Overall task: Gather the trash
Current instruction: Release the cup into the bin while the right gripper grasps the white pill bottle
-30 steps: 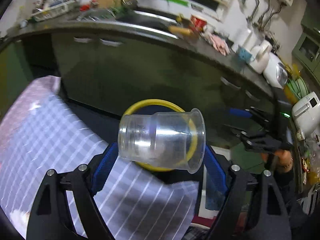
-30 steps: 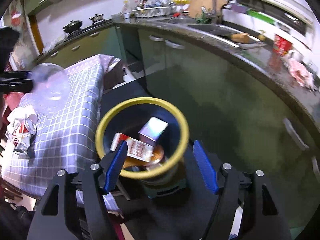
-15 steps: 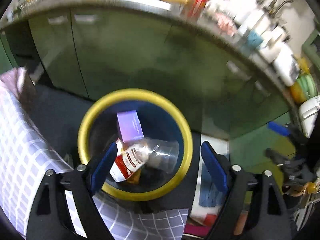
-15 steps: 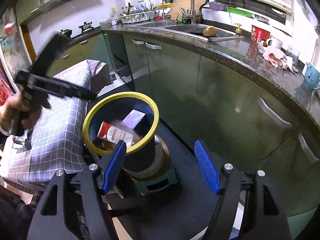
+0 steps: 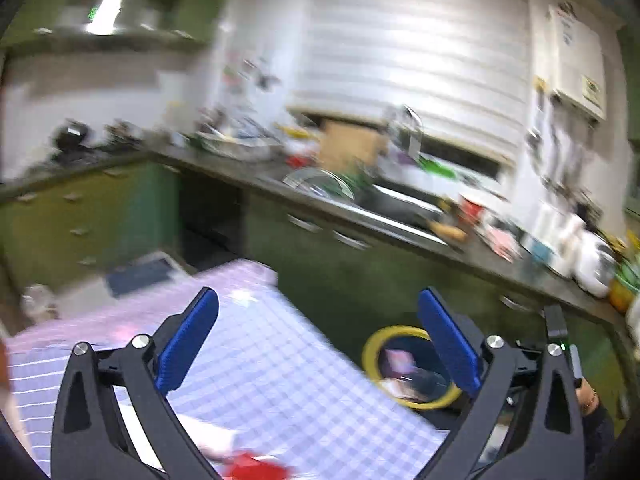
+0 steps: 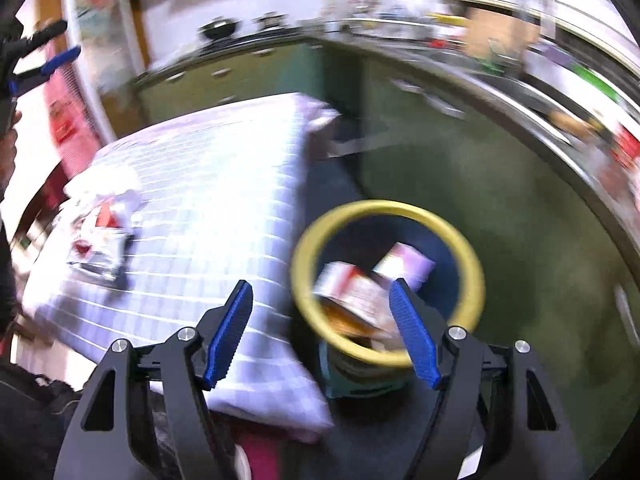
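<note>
My left gripper (image 5: pixel 318 338) has its jaws opening wide with nothing between the blue pads; it points across the table (image 5: pixel 280 368), which carries a lilac checked cloth, toward a dark worktop (image 5: pixel 360 216) on green cabinets (image 5: pixel 80 216), with white blinds (image 5: pixel 408 48) above the sink. My right gripper (image 6: pixel 322 334) stands partly spread, jaws empty, aimed down at the table edge and the yellow-rimmed bin (image 6: pixel 386 212) just beside it on the floor. The bin holds a red-and-white carton (image 6: pixel 348 284) and a lilac box (image 6: pixel 408 264); the left view also shows a clear cup (image 5: pixel 424 380) lying inside. A crumpled pile of wrappers (image 6: pixel 100 236) remains on the cloth at the far left. Both views are motion-blurred: worktop items cannot be identified, and a red item (image 5: pixel 256 468) at the left view's bottom edge is cut off
</note>
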